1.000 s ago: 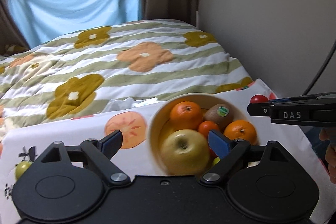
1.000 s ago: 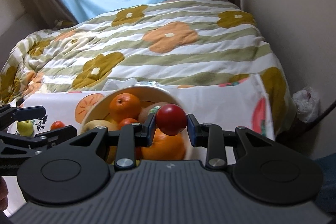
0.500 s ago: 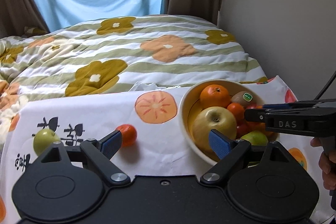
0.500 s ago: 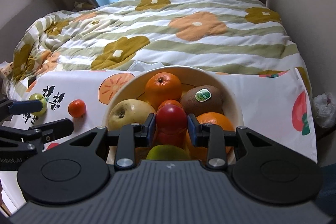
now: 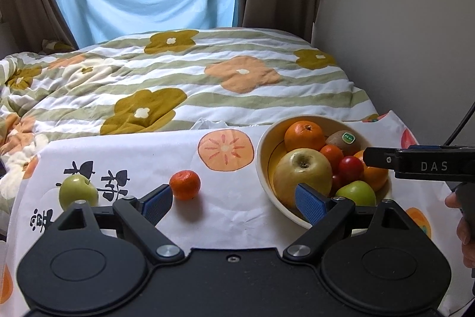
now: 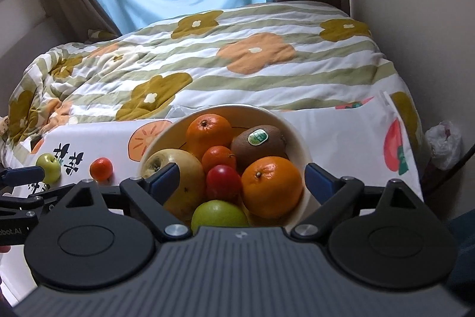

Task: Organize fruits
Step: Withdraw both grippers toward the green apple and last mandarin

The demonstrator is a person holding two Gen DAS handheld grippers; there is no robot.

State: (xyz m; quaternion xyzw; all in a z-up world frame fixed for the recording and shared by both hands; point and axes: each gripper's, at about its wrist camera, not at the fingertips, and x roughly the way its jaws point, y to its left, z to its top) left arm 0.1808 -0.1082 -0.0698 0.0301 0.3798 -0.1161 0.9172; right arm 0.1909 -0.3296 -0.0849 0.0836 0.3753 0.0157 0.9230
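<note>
My grippers' bodies are matt black plastic with small bright metal pivot screws, and their pads are blue with a fine ribbed texture. The bowl looks like smooth, glossy cream ceramic; in it the red fruit is shiny and smooth, the oranges dimpled, the kiwi dull and fuzzy under a glossy sticker. The tablecloth is matt printed cloth, slightly creased, and the quilt behind it soft, puffy fabric.

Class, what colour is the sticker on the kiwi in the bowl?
Green with a pale rim, clearest on the kiwi in the right wrist view.
</note>
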